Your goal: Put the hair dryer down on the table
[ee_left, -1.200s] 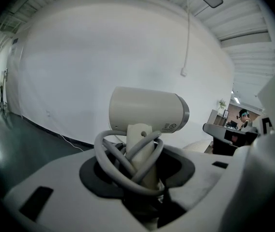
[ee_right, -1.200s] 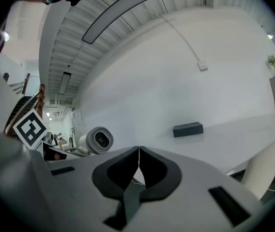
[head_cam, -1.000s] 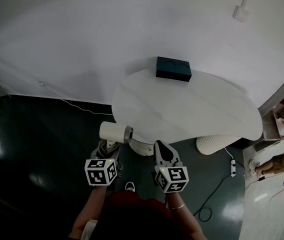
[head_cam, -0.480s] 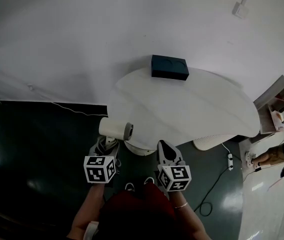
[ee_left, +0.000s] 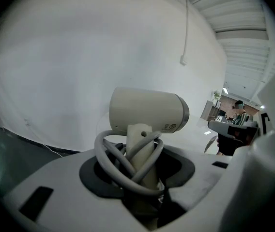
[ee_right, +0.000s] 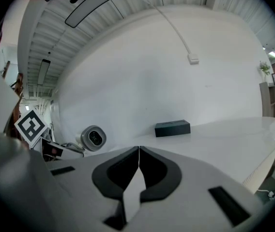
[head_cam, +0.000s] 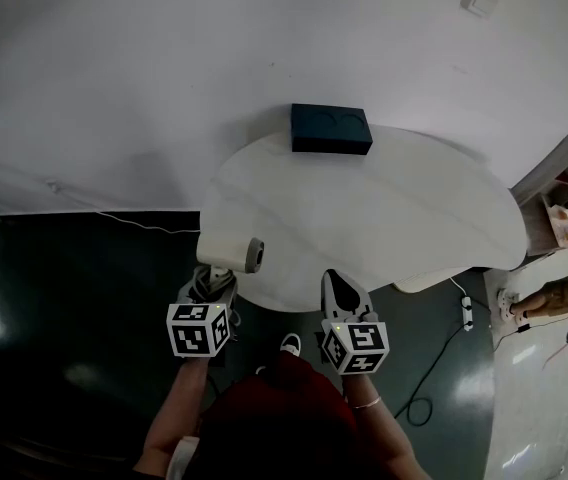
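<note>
Both forearms reach forward side by side at the near edge of the table (head_cam: 384, 218). The left gripper (head_cam: 210, 286) clamps the handle of the hair dryer (head_cam: 230, 252), with the cord (ee_left: 109, 154) looped round it. The barrel stands above the jaws, at the table's near left edge. The right gripper (head_cam: 338, 280) is closed and empty.

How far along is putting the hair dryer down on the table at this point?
Done: the hair dryer is picked up, its cord-wrapped handle clamped in the left tongs. In hand: it is held upright at the near edge of the table, not yet set down. Left: lowering it onto the surface and releasing. The right tongs are shut and empty.
</note>
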{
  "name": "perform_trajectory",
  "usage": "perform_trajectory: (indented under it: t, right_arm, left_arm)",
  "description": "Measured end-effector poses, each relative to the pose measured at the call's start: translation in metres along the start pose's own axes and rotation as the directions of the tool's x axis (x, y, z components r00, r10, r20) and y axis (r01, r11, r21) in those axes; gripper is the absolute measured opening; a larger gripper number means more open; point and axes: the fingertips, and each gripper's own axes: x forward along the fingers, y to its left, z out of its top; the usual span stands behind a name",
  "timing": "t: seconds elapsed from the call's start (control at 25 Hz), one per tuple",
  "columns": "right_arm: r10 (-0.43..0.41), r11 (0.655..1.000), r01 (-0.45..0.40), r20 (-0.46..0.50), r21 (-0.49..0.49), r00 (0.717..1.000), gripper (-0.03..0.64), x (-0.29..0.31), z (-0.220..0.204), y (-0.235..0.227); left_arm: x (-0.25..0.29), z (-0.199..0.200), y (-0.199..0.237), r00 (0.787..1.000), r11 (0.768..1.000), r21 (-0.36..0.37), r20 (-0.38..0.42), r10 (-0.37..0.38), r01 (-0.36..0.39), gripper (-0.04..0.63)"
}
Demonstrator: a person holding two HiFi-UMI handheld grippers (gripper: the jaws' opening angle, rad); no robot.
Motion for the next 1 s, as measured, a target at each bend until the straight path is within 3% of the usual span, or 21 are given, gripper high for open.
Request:
perform_trajectory:
  t: [0.6, 1.0]
  right_arm:
    - [0.012, 1.0, -0.012, -0.021, 0.004, 1.0, 0.015, 0.068, 0.018, -0.061]
    - [0.012, 0.999, -0.01, -0.056, 0.036, 0.998, 0.015, 0.091, 0.013, -0.078]
  left_arm:
    - [0.085, 0.044, 0.006, 0.998, 0.999, 0.027, -0.051, 0.035, -0.034, 0.199]
    - [0.123, 0.061, 0.0, 0.995, 0.998, 0.059, -0.099, 0.007, -0.001, 0.199]
